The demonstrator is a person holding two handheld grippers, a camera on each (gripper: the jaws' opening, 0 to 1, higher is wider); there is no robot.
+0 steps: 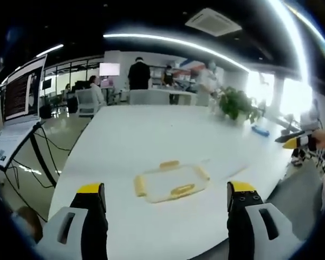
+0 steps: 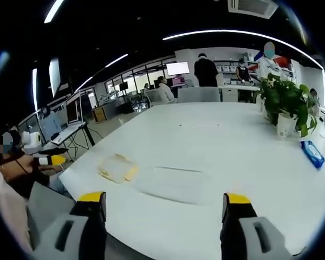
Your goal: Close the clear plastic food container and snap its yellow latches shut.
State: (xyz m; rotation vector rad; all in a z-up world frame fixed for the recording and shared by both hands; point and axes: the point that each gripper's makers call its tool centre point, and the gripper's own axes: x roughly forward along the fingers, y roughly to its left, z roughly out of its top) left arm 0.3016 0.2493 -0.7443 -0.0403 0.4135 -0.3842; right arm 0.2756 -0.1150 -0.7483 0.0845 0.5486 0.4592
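In the left gripper view the left hand-held gripper (image 1: 167,196) hangs above the near edge of a long white desk (image 1: 151,135), its two yellow-tipped jaws spread wide and holding nothing. The clear plastic container (image 1: 171,182) with yellow latches lies flat on the desk just beyond the jaws, between them, near the desk's front edge; whether its lid is pressed fully down I cannot tell. Further along the desk from the container stand a potted plant (image 1: 238,104) and, beside the plant, a small blue pack (image 1: 260,130). Off the desk's side edge beyond the container the right hand-held gripper (image 1: 296,141) comes in, held by a hand; its jaws look close together, but from this angle I cannot tell for sure. On the other side of the desk from the container a laptop (image 1: 21,92) sits on a stand, and people stand at the desk's far end. In the right gripper view the right hand-held gripper (image 2: 163,205) hovers over the desk (image 2: 216,141) with its jaws wide apart and nothing between them. The container (image 2: 117,168) lies near the desk's corner, with a clear flat sheet (image 2: 173,184) just beside it. The plant (image 2: 284,103) and blue pack (image 2: 313,153) sit far across the desk from the container
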